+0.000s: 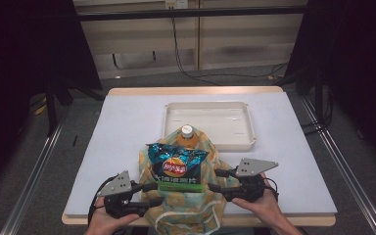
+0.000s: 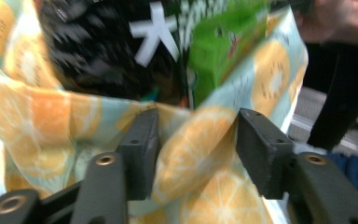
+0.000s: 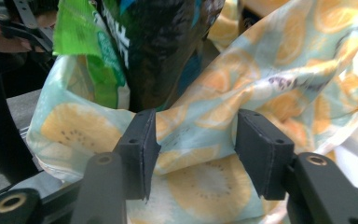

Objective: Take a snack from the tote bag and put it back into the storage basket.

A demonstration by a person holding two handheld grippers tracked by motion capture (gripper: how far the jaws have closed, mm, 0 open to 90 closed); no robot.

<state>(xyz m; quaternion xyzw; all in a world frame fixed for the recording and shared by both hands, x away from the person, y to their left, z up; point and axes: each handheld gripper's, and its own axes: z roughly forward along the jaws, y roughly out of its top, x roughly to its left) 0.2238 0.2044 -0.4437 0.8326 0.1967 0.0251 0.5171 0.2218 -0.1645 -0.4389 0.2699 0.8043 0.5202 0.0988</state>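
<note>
The fruit-print cloth bag (image 1: 186, 205) lies at the near edge of the table (image 1: 127, 127), between your hands. A bag of crisps (image 1: 175, 164) and a green packet (image 1: 181, 187) lie in its mouth, with an orange-capped bottle (image 1: 187, 135) behind them. Your left tongs (image 1: 152, 194) have bag cloth between their jaws, which stand apart and do not press it. Your right tongs (image 1: 216, 179) likewise straddle a fold, jaws parted. Beyond the bag sits a white tray (image 1: 247, 122).
</note>
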